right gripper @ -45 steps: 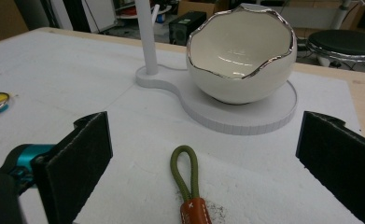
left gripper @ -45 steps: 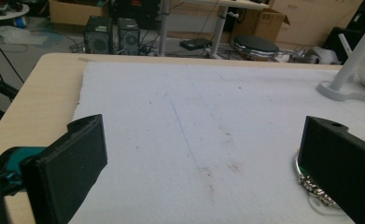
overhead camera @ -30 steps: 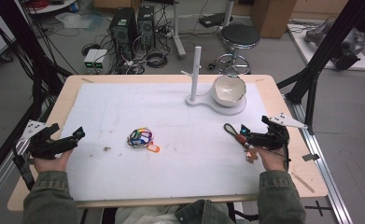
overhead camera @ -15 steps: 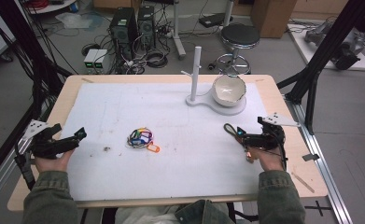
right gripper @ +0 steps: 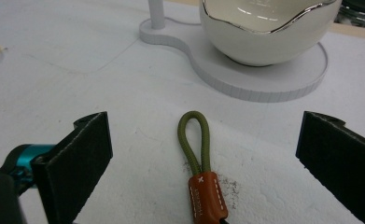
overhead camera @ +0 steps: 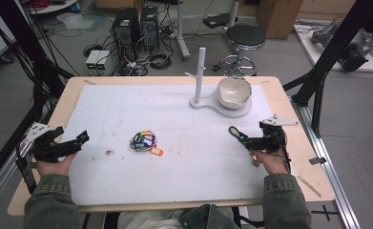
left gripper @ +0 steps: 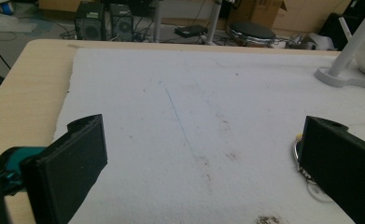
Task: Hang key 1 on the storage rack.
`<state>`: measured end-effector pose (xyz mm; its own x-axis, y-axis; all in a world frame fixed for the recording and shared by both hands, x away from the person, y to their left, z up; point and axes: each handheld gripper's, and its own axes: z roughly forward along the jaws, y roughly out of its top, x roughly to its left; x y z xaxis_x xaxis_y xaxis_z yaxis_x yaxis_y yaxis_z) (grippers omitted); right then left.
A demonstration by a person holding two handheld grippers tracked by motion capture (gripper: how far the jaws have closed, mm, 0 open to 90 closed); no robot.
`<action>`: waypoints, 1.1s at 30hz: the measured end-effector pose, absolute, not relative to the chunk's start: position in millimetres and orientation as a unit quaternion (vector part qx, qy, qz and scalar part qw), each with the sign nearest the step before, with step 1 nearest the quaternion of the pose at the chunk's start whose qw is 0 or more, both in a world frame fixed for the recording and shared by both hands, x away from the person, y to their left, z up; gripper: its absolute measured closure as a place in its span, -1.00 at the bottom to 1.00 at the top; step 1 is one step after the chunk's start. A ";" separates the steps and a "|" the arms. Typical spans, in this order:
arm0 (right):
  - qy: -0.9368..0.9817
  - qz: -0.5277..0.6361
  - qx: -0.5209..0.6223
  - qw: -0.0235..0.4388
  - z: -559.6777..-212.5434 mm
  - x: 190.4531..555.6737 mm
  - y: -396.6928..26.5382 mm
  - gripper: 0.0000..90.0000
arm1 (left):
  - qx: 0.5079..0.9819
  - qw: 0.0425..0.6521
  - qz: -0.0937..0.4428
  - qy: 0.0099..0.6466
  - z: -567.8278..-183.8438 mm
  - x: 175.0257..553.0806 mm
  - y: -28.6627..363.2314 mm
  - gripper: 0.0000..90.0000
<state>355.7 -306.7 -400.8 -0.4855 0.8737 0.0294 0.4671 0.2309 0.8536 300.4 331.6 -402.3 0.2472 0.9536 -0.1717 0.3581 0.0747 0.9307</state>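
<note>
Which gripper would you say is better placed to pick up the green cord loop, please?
Right. The right gripper has its jaws open either side of the cord loop; the left gripper sits far across the table.

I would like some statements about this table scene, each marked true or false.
1. The right gripper has its jaws wide open around the green cord loop. True.
2. The bowl lies upside down on the mat. False: it sits upright on the white stand.
3. The left gripper holds the key tags. False: it is open, with the tags apart from it.
4. The loop has a brown leather tab. True.
</note>
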 end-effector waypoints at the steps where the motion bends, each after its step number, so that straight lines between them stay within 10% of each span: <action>1: 0.749 0.426 0.449 0.234 -401.5 356.6 -306.4 -0.94 | 0.612 0.499 0.296 0.537 -402.5 300.7 331.6 -0.96; 26: 0.790 0.353 0.467 0.181 -416.5 370.8 -297.2 -0.93 | 0.618 0.497 0.290 0.536 -403.9 302.3 331.1 -0.96; 33: 0.802 0.316 0.480 0.159 -423.4 374.9 -296.5 -0.60 | 0.620 0.495 0.290 0.536 -404.0 302.2 331.2 -0.96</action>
<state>374.9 -296.5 -423.4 -0.4875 0.8718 0.0480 0.6700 0.3383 0.6608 302.2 331.2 -404.0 0.2583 0.9507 -0.1716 0.3768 0.0644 0.9241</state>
